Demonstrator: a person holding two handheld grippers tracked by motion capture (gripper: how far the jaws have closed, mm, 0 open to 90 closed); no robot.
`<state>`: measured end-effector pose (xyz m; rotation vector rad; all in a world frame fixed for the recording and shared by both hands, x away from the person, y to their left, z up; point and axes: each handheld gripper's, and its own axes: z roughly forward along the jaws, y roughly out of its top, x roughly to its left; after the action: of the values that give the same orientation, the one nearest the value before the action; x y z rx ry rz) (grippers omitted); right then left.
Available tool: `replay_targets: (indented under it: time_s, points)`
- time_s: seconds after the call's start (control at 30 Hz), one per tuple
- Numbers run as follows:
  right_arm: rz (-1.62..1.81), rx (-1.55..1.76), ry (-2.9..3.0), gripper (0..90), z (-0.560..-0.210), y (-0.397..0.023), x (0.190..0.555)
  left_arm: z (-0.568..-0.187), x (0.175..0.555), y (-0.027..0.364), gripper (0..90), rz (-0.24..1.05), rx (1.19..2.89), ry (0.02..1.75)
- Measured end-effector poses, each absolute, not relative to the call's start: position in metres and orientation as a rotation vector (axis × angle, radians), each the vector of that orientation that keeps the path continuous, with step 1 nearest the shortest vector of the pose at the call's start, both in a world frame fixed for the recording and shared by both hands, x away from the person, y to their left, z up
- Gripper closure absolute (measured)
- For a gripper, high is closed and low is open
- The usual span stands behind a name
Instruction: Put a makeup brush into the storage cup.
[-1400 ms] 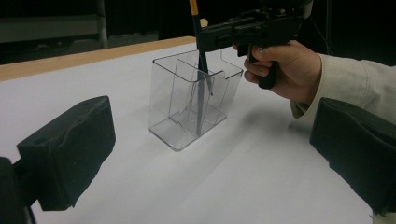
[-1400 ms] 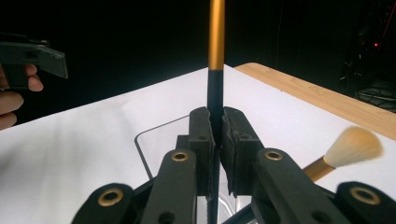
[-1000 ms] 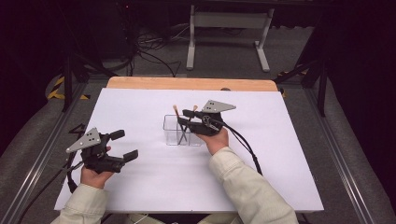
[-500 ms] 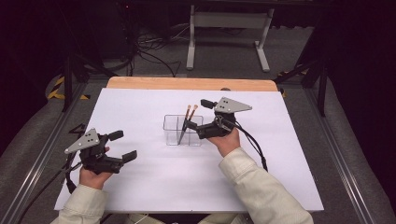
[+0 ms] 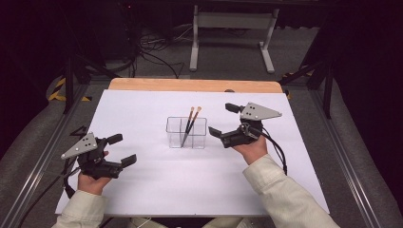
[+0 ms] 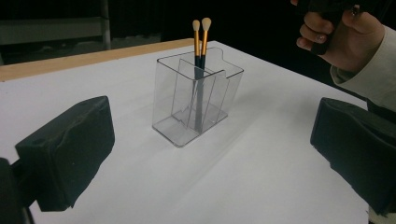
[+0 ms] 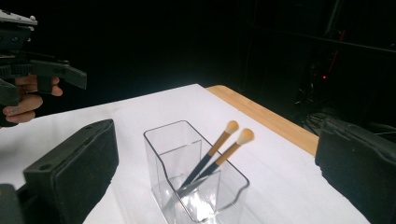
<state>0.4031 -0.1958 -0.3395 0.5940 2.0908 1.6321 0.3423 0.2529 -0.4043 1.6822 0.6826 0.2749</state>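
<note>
Two brushes (image 5: 191, 124) stand leaning in clear box (image 5: 186, 132), middle of white table (image 5: 142, 190). Brushes thin, light, stiff; soft tips. Best grab at gold stems above rim. Box light, slippery, may tip. Right gripper (image 5: 229, 121) just opened wide, nothing between jaws. Left gripper (image 5: 121, 149) wide apart, holding nothing.

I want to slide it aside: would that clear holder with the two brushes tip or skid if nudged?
The clear holder looks like thin, light plastic on the smooth white table, so it would probably skid easily. The two brushes lean above its rim, so a high push might tip it; a low one seems safer.
</note>
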Motion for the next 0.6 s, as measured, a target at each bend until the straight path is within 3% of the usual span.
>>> replay_targets:
  time_s: [0.6]
  points:
    - [1.572,0.663,2.059,0.0,-0.335,-0.252,0.382,-0.405,0.339,0.253,0.4,0.26,1.684,0.667]
